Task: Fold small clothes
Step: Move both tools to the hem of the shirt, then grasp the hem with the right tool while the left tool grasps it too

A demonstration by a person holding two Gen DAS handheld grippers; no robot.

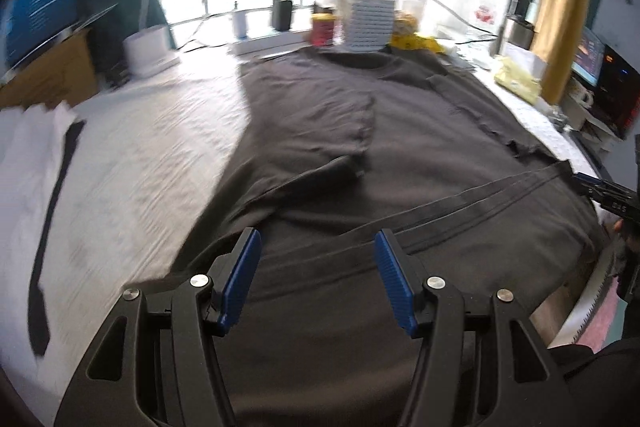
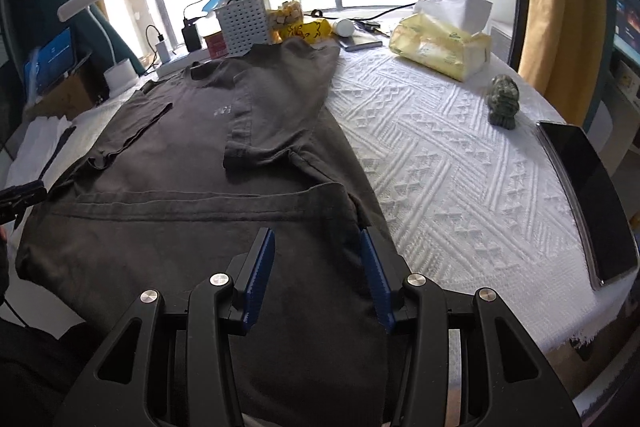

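Note:
A dark grey T-shirt (image 1: pixel 360 155) lies flat on the white textured tablecloth (image 1: pixel 152 155), both sleeves folded inward and its bottom hem folded up into a band. It also shows in the right wrist view (image 2: pixel 192 171). My left gripper (image 1: pixel 318 247) is open and empty, low over the near folded part of the shirt. My right gripper (image 2: pixel 318 247) is open and empty over the shirt's near right part. The right gripper shows at the shirt's right edge in the left wrist view (image 1: pixel 600 189). The left gripper peeks in at the left edge of the right wrist view (image 2: pixel 20 195).
Folded white cloth with a dark strip (image 1: pixel 44 211) lies left. At the back stand a white basket (image 2: pixel 242 21), jars, a lamp (image 2: pixel 120 75) and cables. A tissue pack (image 2: pixel 440 45), a green figurine (image 2: pixel 503 101) and a tablet (image 2: pixel 588 199) sit right of the shirt.

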